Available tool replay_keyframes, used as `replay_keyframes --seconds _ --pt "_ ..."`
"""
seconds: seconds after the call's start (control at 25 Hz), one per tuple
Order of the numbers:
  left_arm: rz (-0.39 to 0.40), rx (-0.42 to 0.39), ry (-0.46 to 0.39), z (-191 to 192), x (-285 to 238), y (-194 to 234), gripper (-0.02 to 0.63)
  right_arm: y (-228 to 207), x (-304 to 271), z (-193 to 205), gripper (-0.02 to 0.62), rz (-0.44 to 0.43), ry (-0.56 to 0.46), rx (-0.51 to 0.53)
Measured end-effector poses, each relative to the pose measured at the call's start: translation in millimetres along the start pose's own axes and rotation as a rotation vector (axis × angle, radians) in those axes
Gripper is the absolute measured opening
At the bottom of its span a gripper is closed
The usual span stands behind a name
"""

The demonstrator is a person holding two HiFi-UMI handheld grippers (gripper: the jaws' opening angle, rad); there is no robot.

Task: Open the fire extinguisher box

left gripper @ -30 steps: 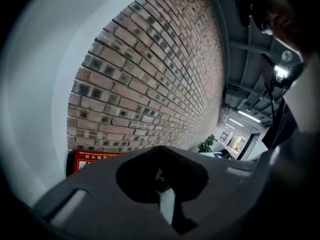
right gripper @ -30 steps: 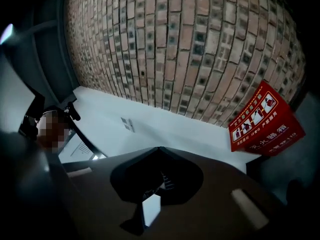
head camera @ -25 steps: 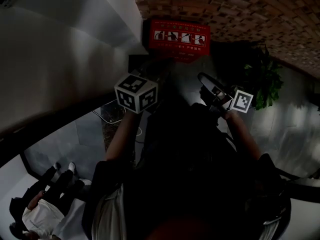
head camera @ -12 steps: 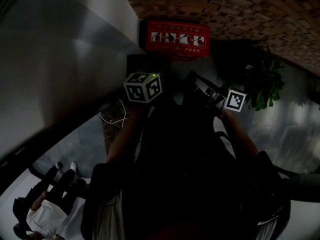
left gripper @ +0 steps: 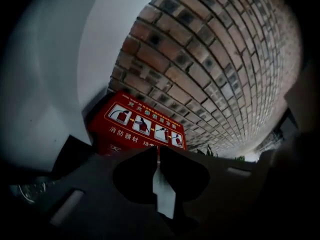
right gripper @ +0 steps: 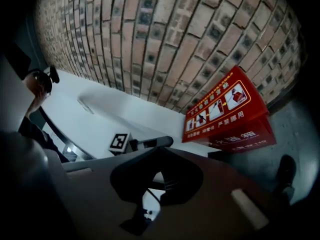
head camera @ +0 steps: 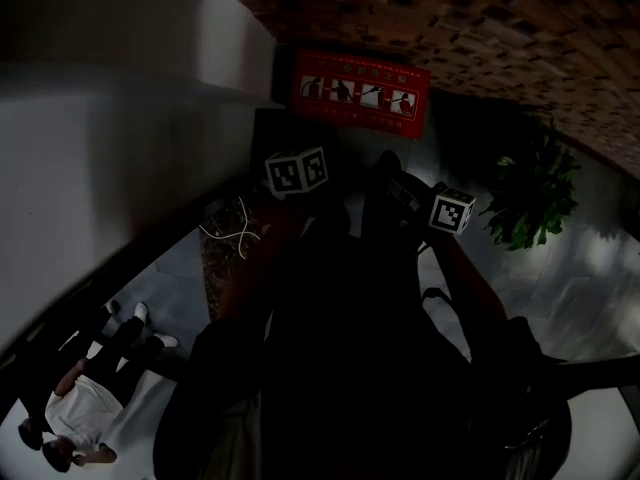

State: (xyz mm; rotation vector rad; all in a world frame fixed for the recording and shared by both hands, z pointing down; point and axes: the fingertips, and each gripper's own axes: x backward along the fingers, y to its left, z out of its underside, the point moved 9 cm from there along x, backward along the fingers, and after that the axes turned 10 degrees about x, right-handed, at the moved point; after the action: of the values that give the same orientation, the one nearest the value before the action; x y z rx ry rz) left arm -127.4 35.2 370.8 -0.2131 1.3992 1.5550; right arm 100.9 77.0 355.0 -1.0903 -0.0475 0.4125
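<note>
The red fire extinguisher box [head camera: 360,90] stands on the floor against the brick wall, with white picture instructions on its closed top. It shows as the box [left gripper: 140,126] just beyond the jaws in the left gripper view, and as the box [right gripper: 225,116] at the right in the right gripper view. My left gripper [head camera: 316,150] points at the box from short of it. Its jaws are almost together and starting to part, with nothing between them [left gripper: 158,149]. My right gripper [head camera: 388,171] hangs beside it, shut and empty [right gripper: 158,149], apart from the box.
A brick wall [head camera: 480,18] rises behind the box and a white wall [head camera: 120,148] runs along the left. A potted plant [head camera: 530,203] stands at the right. White cables [head camera: 235,233] lie on the floor. Another person [head camera: 80,408] stands at lower left.
Both grippers have moved forward toward the red box, and their marker cubes sit higher in the head view. The view has shifted, so the box and plant lie a little further right.
</note>
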Motion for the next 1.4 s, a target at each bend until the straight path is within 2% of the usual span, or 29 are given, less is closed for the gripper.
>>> replay_keyframes --seconds 0.12,0.24,0.32,0.4,0.52,0.56,0.72,0.84,1.04,1.12,1.4 --pt "-0.001 0.106 -0.005 6.9 -21.4 14.4 0.011 -47.2 -11.6 16.4 -0.007 0.07 0.116 0.049" --pt "0.006 0.174 0.008 11.0 -49.5 29.7 0.016 -90.7 -17.6 24.2 -0.003 0.133 0.167 0.051" --pt "0.02 0.231 -0.001 12.9 -61.4 42.7 0.057 -112.0 -19.7 29.6 -0.003 0.157 0.197 0.048" --pt "0.056 0.275 -0.024 12.3 -69.2 53.9 0.094 -130.6 -21.6 32.4 -0.003 0.171 0.23 0.052" --pt "0.113 0.335 -0.05 7.8 -79.6 68.6 0.223 -155.0 -27.5 32.4 -0.003 0.18 0.254 0.047" --pt "0.126 0.36 -0.056 7.5 -81.6 73.5 0.24 -160.4 -30.3 32.9 -0.003 0.173 0.257 0.038" --pt "0.155 0.44 -0.102 -0.4 -86.9 84.7 0.265 -177.0 -41.3 32.2 -0.003 0.16 0.289 0.041" --pt "0.15 0.453 -0.106 2.3 -91.7 87.6 0.268 -181.7 -43.6 35.2 -0.003 0.164 0.326 0.062" --pt "0.151 0.479 -0.114 -0.1 -98.3 98.3 0.282 -188.9 -47.1 39.0 -0.003 0.176 0.297 0.046" --pt "0.16 0.464 -0.114 -4.9 -101.8 99.3 0.282 -197.2 -49.3 37.5 -0.005 0.188 0.275 0.043" --pt "0.194 0.504 -0.171 0.4 -102.9 103.6 0.281 -217.8 -50.4 24.8 -0.005 0.225 0.095 -0.02"
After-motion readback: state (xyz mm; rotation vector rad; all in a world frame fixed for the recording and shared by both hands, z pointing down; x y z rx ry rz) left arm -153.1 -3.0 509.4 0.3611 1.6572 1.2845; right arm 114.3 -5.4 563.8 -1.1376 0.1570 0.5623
